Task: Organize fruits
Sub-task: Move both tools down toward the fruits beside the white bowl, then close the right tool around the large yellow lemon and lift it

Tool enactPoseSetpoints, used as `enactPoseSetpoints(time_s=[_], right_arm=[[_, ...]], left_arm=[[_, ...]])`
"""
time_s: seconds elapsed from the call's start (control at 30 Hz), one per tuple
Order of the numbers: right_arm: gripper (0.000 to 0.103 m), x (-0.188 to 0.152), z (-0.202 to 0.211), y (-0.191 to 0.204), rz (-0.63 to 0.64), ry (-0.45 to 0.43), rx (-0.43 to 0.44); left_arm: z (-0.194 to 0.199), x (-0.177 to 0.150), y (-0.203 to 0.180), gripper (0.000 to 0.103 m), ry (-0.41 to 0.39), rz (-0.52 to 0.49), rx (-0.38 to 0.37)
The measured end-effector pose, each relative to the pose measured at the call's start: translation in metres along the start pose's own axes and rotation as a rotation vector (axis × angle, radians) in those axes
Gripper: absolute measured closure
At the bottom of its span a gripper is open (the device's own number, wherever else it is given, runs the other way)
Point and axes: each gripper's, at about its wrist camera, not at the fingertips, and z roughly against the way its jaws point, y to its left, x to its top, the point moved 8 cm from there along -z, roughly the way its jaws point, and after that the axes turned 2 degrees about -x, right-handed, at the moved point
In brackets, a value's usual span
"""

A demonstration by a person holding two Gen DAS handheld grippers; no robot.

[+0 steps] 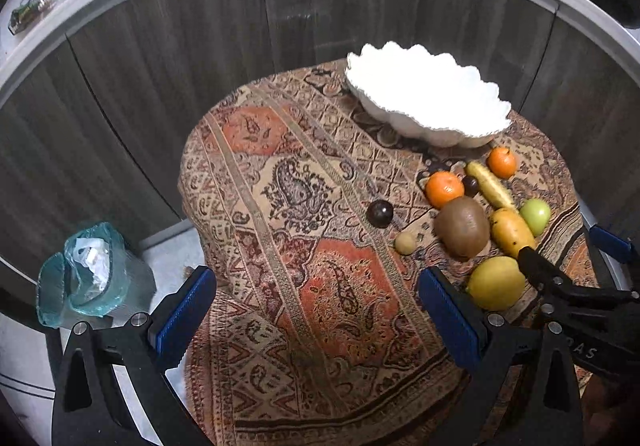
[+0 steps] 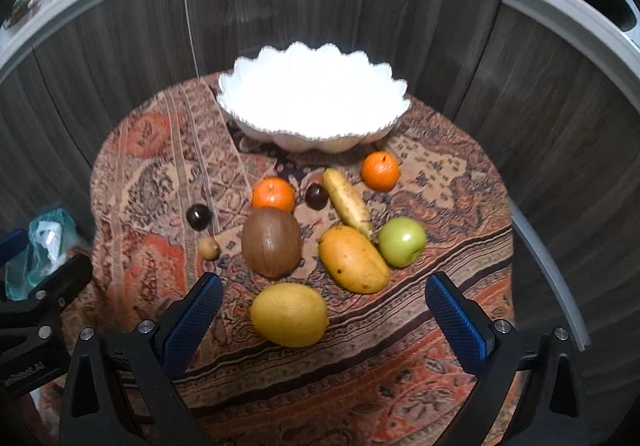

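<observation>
A white scalloped bowl (image 2: 312, 102) stands empty at the far side of a small table under a patterned cloth (image 2: 160, 150). In front of it lie loose fruits: two oranges (image 2: 273, 194) (image 2: 380, 170), a banana (image 2: 347, 203), a brown kiwi-like fruit (image 2: 271, 242), a mango (image 2: 353, 259), a green apple (image 2: 401, 241), a yellow lemon (image 2: 289, 314), two dark plums (image 2: 199, 216) (image 2: 316, 196) and a small tan fruit (image 2: 209, 247). My right gripper (image 2: 324, 322) is open, its jaws either side of the lemon. My left gripper (image 1: 316, 310) is open over bare cloth, left of the fruits (image 1: 462, 226).
A bin lined with a teal bag (image 1: 92, 274) stands on the floor left of the table. Dark wood cabinet fronts (image 1: 200, 46) under a grey counter edge rise close behind the table. The right gripper's black frame (image 1: 568, 286) reaches into the left wrist view beside the lemon (image 1: 496, 282).
</observation>
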Motion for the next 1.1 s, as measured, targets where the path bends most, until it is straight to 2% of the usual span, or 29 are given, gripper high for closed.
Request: enactPoseSetpoints(time_s=[0.43,0.73,0.83,0.9,1.1], right_arm=[[0.002,-0.022,-0.053,0.016,0.034,0.099,-0.012],[0.019,-0.037,-0.074,0.026,0.048,0.164,0.018],[0.026,-0.041,-0.08,0.029,0.046,0.19,0.037],[0.034,-0.043,-0.082,0.031,0.044,0.199,0.053],[0.035,-0.044,-0.08,0.032,0.036,0.197,0.067]], left_arm=[[-0.03,-0.012,0.007,0.0,0.044,0.016,-0.009],[-0.039,-0.017,0.008,0.0,0.065,0.018,-0.008],[-0.04,-0.018,0.009,0.0,0.069,0.019,-0.006],[-0.041,-0.018,0.008,0.0,0.069,0.019,-0.007],[-0.04,-0.017,0.007,0.0,0.067,0.014,-0.005]])
